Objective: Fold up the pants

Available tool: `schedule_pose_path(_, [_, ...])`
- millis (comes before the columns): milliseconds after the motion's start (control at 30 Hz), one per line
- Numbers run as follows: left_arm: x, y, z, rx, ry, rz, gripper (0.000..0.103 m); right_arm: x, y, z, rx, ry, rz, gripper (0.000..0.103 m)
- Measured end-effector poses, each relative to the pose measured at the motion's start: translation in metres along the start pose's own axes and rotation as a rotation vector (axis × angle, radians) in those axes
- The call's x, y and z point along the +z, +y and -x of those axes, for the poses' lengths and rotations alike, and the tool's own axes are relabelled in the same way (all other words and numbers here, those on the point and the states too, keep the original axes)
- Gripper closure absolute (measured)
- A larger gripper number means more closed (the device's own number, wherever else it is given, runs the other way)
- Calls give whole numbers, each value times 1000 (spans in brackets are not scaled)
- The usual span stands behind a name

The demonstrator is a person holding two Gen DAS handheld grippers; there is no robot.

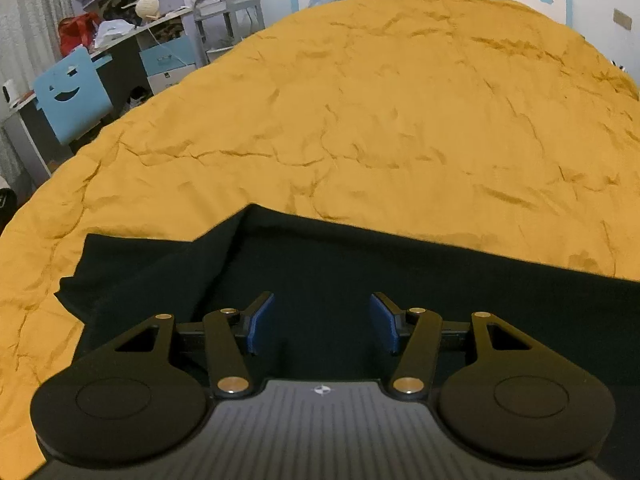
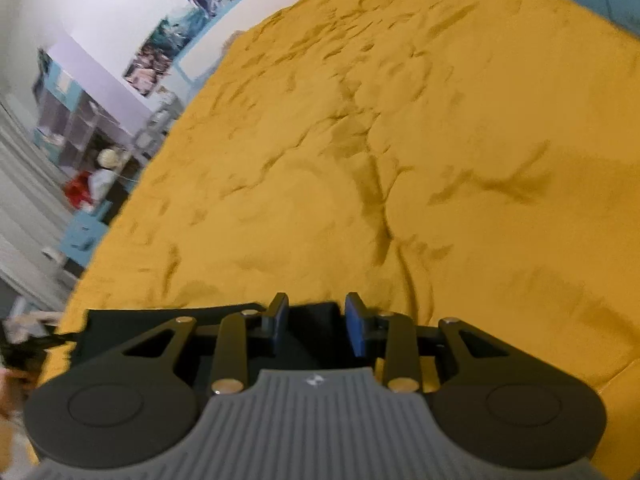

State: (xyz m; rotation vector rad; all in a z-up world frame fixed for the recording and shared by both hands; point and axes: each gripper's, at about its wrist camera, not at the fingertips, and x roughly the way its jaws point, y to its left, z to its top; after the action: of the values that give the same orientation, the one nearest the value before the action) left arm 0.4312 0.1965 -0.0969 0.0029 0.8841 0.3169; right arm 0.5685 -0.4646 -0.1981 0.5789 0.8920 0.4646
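Black pants (image 1: 320, 256) lie flat on a mustard-yellow bed cover (image 1: 360, 120), with a folded flap at their left end. My left gripper (image 1: 322, 320) hovers low over the dark cloth, its blue pads (image 1: 260, 324) wide apart and nothing pinched between them. In the right wrist view the pants (image 2: 160, 324) show as a dark strip at the bed's near edge. My right gripper (image 2: 316, 320) sits at the cloth's far edge. Its jaws stand narrower, and black fabric lies in the gap below the pads (image 2: 356, 328). That view is blurred, and I see no pinch.
The yellow cover (image 2: 360, 160) stretches far ahead, wrinkled. A blue chair with a smiling face (image 1: 72, 92) and a cluttered desk with shelves (image 1: 132, 20) stand left of the bed. Posters (image 2: 172, 40) hang on the wall. Something dark and blurred (image 2: 24, 344) shows at the left edge.
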Motion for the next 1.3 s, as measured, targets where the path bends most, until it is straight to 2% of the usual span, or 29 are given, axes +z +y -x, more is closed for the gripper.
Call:
schedule_pose_path(67, [-4, -3, 0, -4, 6, -3, 39, -3, -3, -3, -7, 11, -2, 77])
schedule_pose_path(100, [-5, -4, 1, -7, 8, -4, 39, -4, -5, -5, -8, 8, -14, 83])
schedule_pose_path(133, [-6, -5, 2, -10, 8, -8, 39, -5, -8, -5, 1, -2, -32, 95])
schedule_pose_path(200, [-8, -8, 6, -8, 10, -17, 39, -7, -7, -1, 21, -28, -50, 102])
schedule_pose_path(333, [-9, -8, 16, -2, 3, -39, 39, -3, 11, 29, 24, -126, -37, 103])
schedule_pose_path(367, [-9, -8, 17, -5, 0, -43, 39, 0, 13, 33, -3, -128, -48, 103])
schedule_pose_path(433, [-9, -10, 18, -9, 3, -52, 39, 3, 12, 27, -65, -106, -50, 103])
schedule_pose_path(500, [-11, -11, 18, -14, 7, -47, 39, 0, 9, 10, -113, -40, -62, 103])
schedule_pose_path(567, [-15, -13, 21, -35, 12, -34, 39, -3, 5, 1, -153, -27, -64, 103])
schedule_pose_path(667, [-21, -17, 30, -70, 15, -39, 39, -8, -1, 7, -127, -54, -142, 96])
schedule_pose_path(733, [-27, -21, 39, -109, 22, -41, 39, -13, 7, 22, -151, -66, -135, 91])
schedule_pose_path(833, [-38, -34, 54, -162, 34, -29, 41, -31, 26, 55, -167, -101, -114, 73])
schedule_pose_path(933, [-52, -52, 70, -214, 35, -6, 45, -62, 48, 95, -213, -143, -123, 64])
schedule_pose_path(1000, [-63, -62, 83, -257, 33, 21, 45, -87, 57, 115, -263, -153, -138, 61])
schedule_pose_path(1100, [-79, -77, 106, -363, 24, 79, 46, -122, 61, 131, -273, -147, -179, 61])
schedule_pose_path(1200, [-98, -96, 123, -484, 34, 107, 46, -149, 60, 136, -256, -147, -238, 61])
schedule_pose_path(1300, [-115, -119, 129, -568, 41, 101, 46, -166, 55, 134, -193, -146, -303, 61])
